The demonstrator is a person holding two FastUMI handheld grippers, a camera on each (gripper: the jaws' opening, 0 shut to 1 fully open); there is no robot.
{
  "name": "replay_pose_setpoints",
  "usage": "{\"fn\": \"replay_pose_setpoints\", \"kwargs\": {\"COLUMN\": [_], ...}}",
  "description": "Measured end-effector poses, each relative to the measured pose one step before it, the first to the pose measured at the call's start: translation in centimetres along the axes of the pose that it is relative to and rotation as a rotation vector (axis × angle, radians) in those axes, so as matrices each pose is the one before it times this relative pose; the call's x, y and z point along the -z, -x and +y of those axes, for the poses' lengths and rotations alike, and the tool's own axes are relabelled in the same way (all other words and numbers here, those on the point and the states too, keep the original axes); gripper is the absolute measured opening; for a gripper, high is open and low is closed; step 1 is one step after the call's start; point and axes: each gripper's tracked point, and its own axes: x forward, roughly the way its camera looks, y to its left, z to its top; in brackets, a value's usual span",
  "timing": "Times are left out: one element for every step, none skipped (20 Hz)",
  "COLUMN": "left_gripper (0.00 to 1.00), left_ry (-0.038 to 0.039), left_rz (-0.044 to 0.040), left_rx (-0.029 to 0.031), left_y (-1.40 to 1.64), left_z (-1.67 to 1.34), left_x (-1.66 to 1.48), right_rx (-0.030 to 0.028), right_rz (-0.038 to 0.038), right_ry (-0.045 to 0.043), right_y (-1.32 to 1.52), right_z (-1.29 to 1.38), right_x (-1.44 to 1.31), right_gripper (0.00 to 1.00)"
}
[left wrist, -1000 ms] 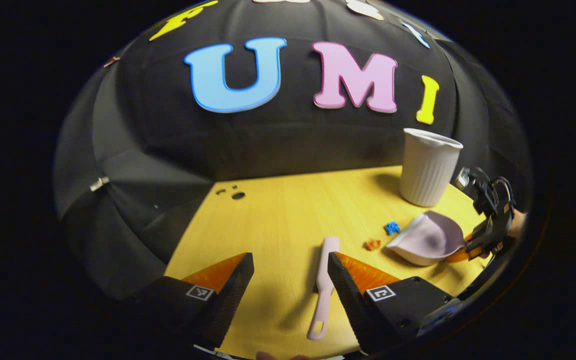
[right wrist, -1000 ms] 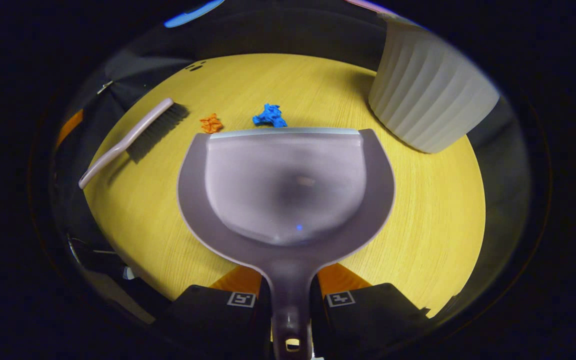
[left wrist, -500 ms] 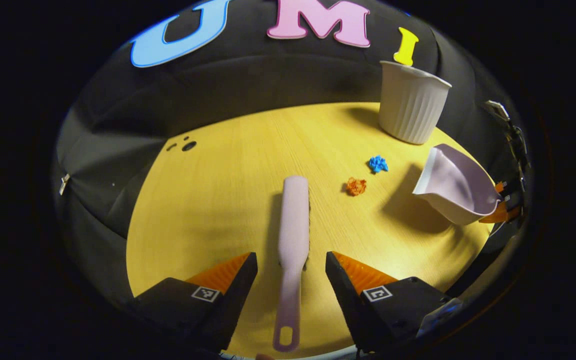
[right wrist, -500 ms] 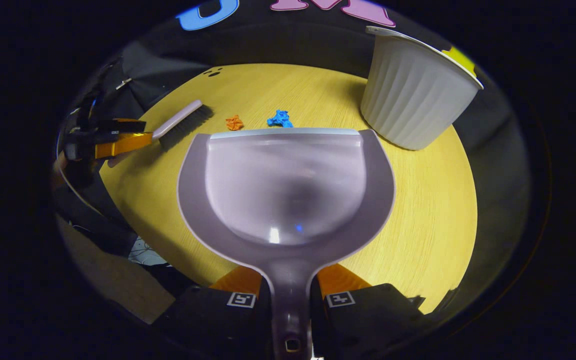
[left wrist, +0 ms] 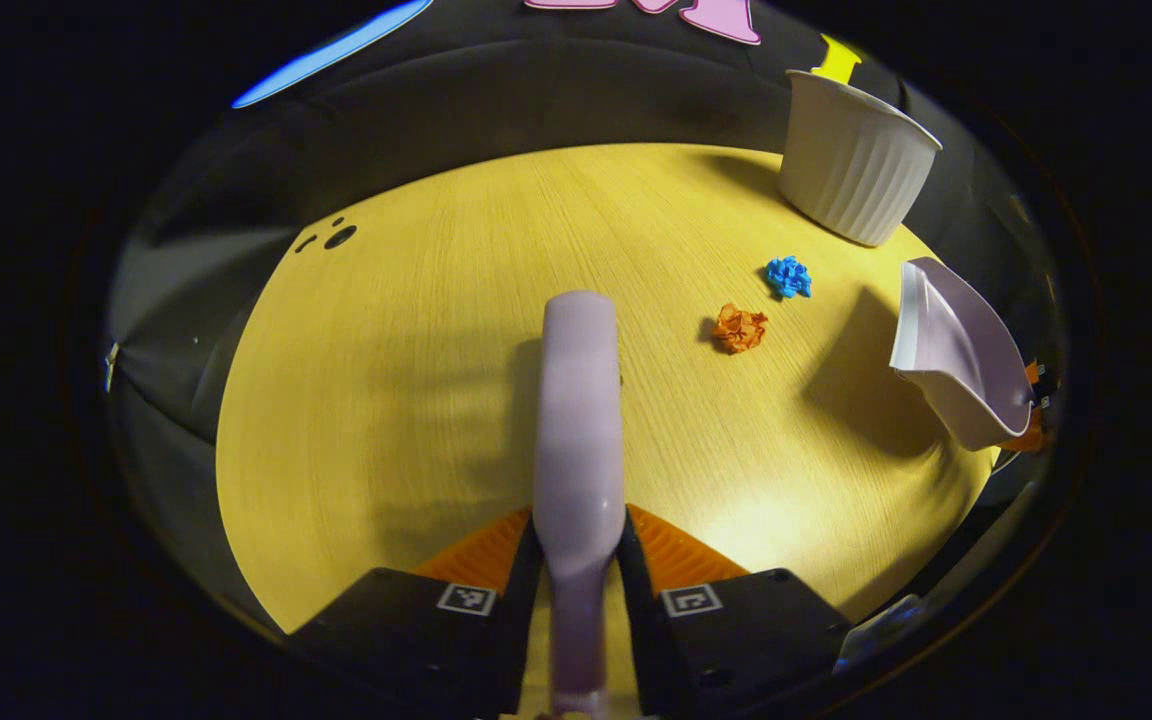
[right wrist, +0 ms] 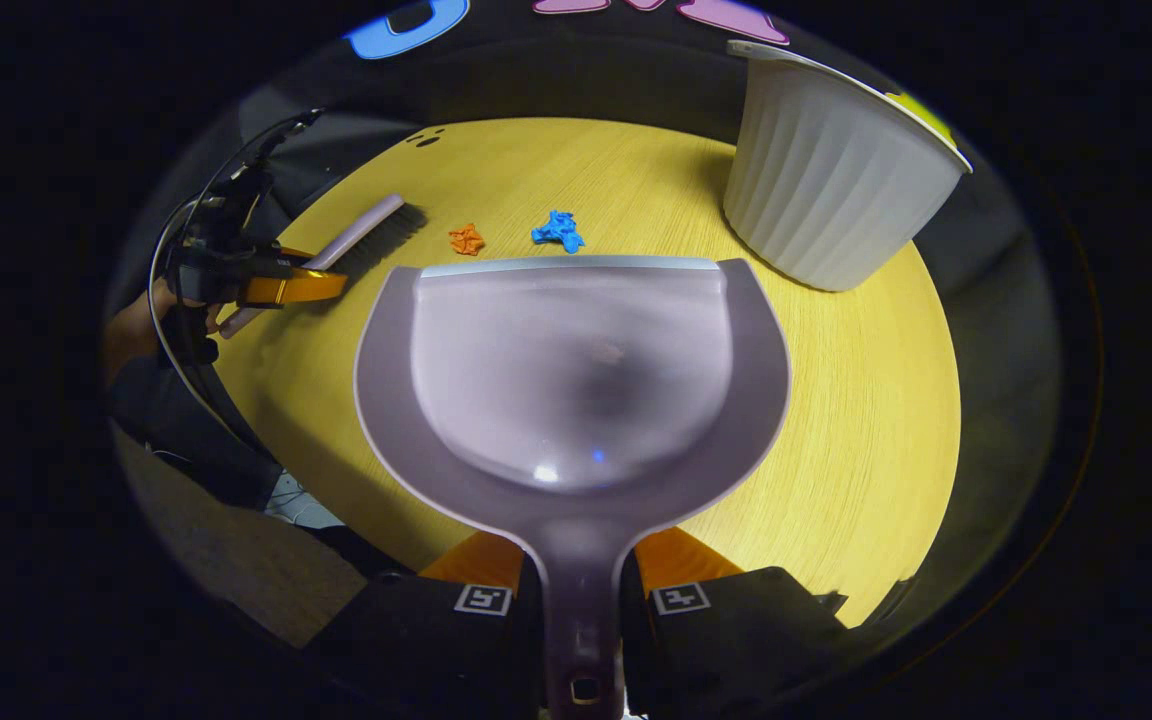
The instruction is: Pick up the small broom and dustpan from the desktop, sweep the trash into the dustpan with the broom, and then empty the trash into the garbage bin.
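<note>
Your left gripper [left wrist: 578, 590] is clamped on the broom [left wrist: 581, 400] handle, and your right gripper [right wrist: 581, 610] grips the dustpan [right wrist: 576, 370] by its handle, held above the desk [left wrist: 416, 400]. Both tools are in hand — sweeping looks next. Set the dustpan lip flat on the desk just behind the orange scrap [left wrist: 739, 328] and blue scrap [left wrist: 788, 277], then draw the bristles toward it in short strokes. The bin [left wrist: 854, 170] stands near the scraps — keep clear of it.

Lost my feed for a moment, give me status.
Left gripper shut on broom. Right gripper shut on dustpan. Orange scrap and blue scrap unswept, path open.
</note>
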Motion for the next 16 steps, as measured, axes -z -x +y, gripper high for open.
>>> {"fn": "replay_pose_setpoints", "kwargs": {"left_gripper": [0.41,0.4,0.36,0.33,0.33,0.31,0.3,0.28,0.28,0.26,0.28,0.27,0.28,0.27,0.27,0.27], "left_ry": [0.00316,-0.00036,-0.00492,-0.01072,-0.01163,-0.01121,-0.00348,-0.00017,-0.00145,-0.00652,-0.01013,-0.01497,-0.02003,-0.02304,-0.02184,-0.0203], "left_rz": [0.00462,0.0002,-0.00106,-0.00649,-0.01748,-0.0225,-0.02521,-0.02868,-0.02626,-0.01753,-0.00704,-0.00008,0.01047,0.01474,0.01329,0.0107], "left_rx": [0.00781,0.0005,-0.01,-0.01516,-0.01895,-0.01089,0.00062,0.00623,0.00748,0.00789,0.00651,0.00615,0.00044,-0.00028,0.0013,0.00055], "left_y": [0.01,0.048,0.04,0.122,0.085,0.234,0.254,0.392,0.287,0.076,-0.105,-0.418,-0.562,-0.659,-0.871,-0.64], "left_z": [-0.059,0.072,0.23,0.216,0.227,0.047,-0.224,-0.381,-0.294,-0.363,-0.356,-0.33,-0.211,-0.183,-0.276,-0.22], "left_x": [0.086,-0.022,-0.081,-0.259,-0.59,-0.722,-0.725,-1.079,-1.179,-1.09,-0.859,-0.792,-0.41,-0.304,-0.187,-0.26], "right_rx": [-0.00689,-0.00548,-0.00231,0.00073,0.00362,0.00533,-0.00032,-0.0035,-0.00495,-0.00316,-0.00041,0.00329,0.00109,-0.00165,-0.00215,0.00191], "right_rz": [0.00332,0.00257,0.00485,0.00937,0.01325,0.01156,0.01656,0.0161,0.02062,0.02053,0.02026,0.0168,0.01813,0.01882,0.01751,0.01393], "right_ry": [-0.0043,-0.00221,0.00166,0.00487,0.01053,0.01407,0.01554,0.01068,0.00888,0.00734,0.01066,0.01296,0.01266,0.01378,0.01589,0.01951], "right_y": [-0.128,-0.025,0.081,0.022,0.06,0.04,0.097,0.058,-0.247,-0.033,0.038,0.05,-0.01,0.018,-0.039,0.017], "right_z": [0.071,0.088,0.002,0.041,-0.06,-0.104,-0.009,0.124,0.125,0.099,0.026,-0.051,-0.041,-0.045,0.041,-0.214], "right_x": [-0.075,-0.15,-0.029,0.051,0.116,0.084,0.214,0.193,0.174,0.151,0.104,-0.009,-0.073,-0.072,-0.053,-0.117], "right_gripper": [0.36,0.41,0.36,0.36,0.36,0.36,0.36,0.31,0.36,0.36,0.41,0.36,0.36,0.36,0.36,0.36]}}
